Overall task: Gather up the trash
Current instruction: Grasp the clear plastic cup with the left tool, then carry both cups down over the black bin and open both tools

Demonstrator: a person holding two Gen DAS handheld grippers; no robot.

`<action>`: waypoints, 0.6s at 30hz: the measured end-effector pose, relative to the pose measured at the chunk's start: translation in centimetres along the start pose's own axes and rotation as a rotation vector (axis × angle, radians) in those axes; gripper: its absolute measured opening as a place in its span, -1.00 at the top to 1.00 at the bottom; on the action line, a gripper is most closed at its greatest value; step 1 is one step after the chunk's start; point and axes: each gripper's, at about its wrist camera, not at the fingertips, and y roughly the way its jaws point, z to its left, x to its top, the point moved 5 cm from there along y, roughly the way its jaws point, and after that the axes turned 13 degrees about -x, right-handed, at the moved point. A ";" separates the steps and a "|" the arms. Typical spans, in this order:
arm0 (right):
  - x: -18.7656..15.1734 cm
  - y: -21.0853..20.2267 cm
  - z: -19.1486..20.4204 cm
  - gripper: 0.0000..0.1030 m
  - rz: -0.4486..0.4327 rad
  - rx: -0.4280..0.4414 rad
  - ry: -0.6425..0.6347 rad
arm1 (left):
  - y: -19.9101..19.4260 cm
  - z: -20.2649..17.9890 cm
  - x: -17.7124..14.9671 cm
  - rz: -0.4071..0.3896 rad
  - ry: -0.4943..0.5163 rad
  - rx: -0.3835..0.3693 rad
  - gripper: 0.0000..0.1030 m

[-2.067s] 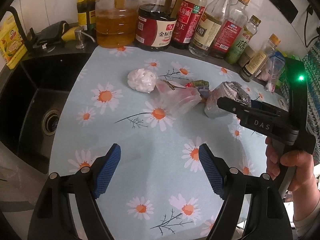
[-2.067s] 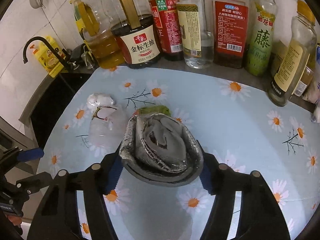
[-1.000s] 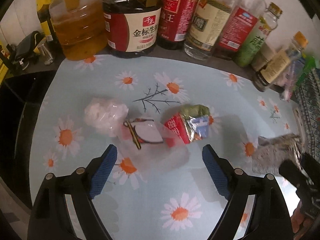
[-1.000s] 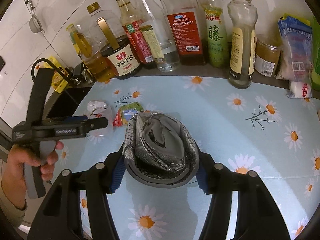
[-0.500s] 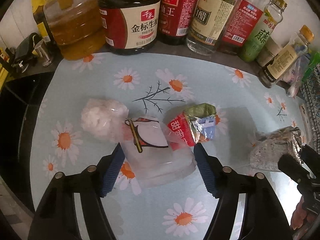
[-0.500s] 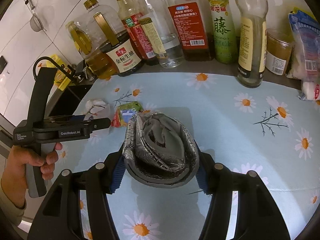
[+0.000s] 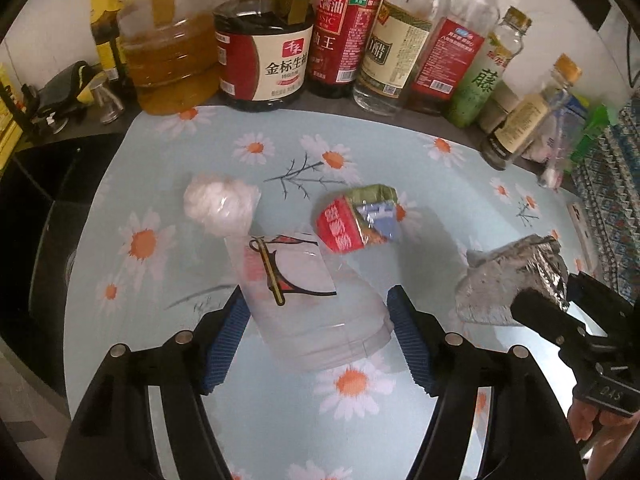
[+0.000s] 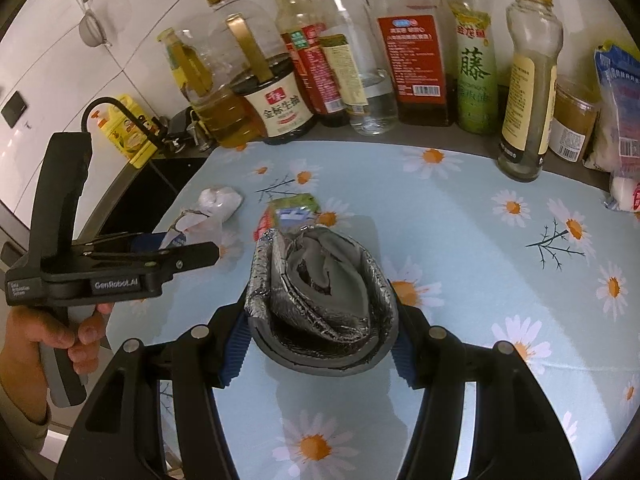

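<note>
A clear plastic cup (image 7: 304, 300) with a red and black print lies on its side between the blue pads of my left gripper (image 7: 316, 332), which is shut on it just above the daisy mat. My right gripper (image 8: 316, 340) is shut on a crushed foil container (image 8: 320, 288), held over the mat's middle. The foil container (image 7: 504, 280) also shows at the right of the left wrist view. On the mat lie a white crumpled wad (image 7: 220, 204) and a red and green crumpled wrapper (image 7: 360, 220), both beyond the cup.
Several oil, sauce and vinegar bottles (image 7: 264, 48) line the back of the counter. A dark sink (image 7: 36, 216) drops off at the left edge of the daisy mat (image 7: 420, 184). Packets (image 8: 620, 120) and a jar stand at the back right.
My left gripper came forward over the plastic cup and its jaws closed on the cup's sides. The right gripper kept its hold on the foil container.
</note>
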 end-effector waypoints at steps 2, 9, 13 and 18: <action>-0.4 -0.5 0.8 -0.14 -0.007 0.000 -0.008 | -0.9 0.1 -0.8 -0.006 -0.001 -0.005 -0.32; -1.8 -1.8 3.8 -0.14 -0.015 0.005 -0.022 | -3.8 1.2 -3.5 -0.022 -0.010 -0.006 -0.32; -3.0 -2.7 5.9 -0.14 -0.018 0.010 -0.030 | -5.3 2.1 -5.5 -0.023 -0.014 -0.010 -0.32; -4.4 -3.6 8.8 -0.15 -0.020 0.016 -0.046 | -7.3 3.2 -7.8 -0.032 -0.028 -0.010 -0.32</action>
